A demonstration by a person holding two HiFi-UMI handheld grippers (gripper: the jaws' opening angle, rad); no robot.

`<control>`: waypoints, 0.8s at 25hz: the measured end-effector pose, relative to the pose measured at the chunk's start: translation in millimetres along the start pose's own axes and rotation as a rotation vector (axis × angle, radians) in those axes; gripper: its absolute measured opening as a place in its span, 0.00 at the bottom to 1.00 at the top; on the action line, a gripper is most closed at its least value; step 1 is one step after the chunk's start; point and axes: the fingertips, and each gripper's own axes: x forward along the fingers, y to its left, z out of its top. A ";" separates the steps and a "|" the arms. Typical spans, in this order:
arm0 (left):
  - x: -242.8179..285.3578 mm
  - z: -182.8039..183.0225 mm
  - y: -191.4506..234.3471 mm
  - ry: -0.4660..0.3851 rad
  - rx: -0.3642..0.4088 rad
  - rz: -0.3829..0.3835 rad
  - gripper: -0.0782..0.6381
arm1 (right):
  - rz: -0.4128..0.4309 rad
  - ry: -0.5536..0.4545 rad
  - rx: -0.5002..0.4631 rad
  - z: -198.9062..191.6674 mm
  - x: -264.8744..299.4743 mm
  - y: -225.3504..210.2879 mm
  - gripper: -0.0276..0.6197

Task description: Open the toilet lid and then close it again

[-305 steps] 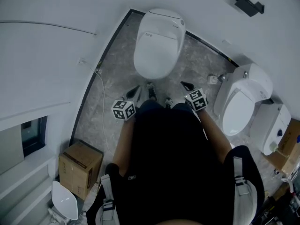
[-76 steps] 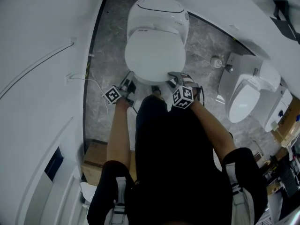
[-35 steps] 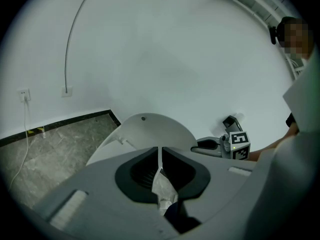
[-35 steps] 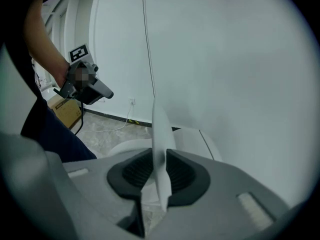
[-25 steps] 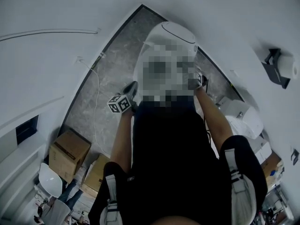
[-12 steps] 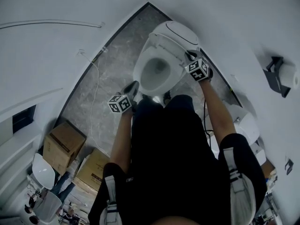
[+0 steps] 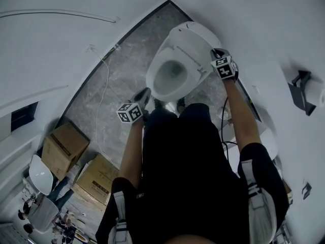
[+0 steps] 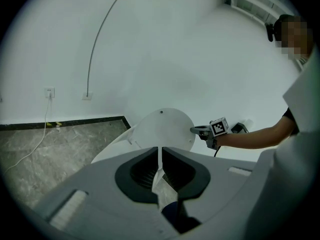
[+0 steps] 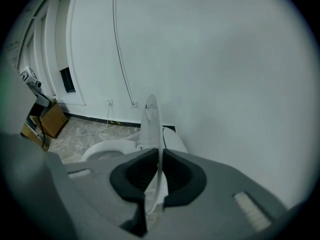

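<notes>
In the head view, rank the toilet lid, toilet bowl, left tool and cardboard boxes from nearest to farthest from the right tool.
1. toilet lid: raised, its right edge gripped by the right tool.
2. toilet bowl: just below and left of the lid.
3. left tool: lower left, off the toilet.
4. cardboard boxes: far lower left on the floor; the two are too close to rank.

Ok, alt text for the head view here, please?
Seen from above, a person in black stands at a toilet with the toilet lid raised, the right gripper clamped on its edge. The left gripper hangs shut and empty near the front of the open bowl; cardboard boxes sit on the floor at lower left.
</notes>
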 end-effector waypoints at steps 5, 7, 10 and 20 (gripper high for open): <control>-10.8 -10.9 3.3 -0.010 -0.016 0.029 0.16 | 0.003 0.006 0.017 1.5 3.5 -9.8 0.09; -13.4 -13.9 2.4 -0.012 -0.016 0.035 0.16 | 0.010 0.009 0.031 1.0 4.3 -13.0 0.09; -17.8 -16.7 2.0 -0.024 -0.024 0.044 0.16 | 0.022 0.017 0.040 1.1 5.2 -13.9 0.09; -31.1 -27.6 6.4 -0.043 -0.037 0.062 0.16 | 0.008 0.015 0.032 -2.5 9.0 -15.9 0.09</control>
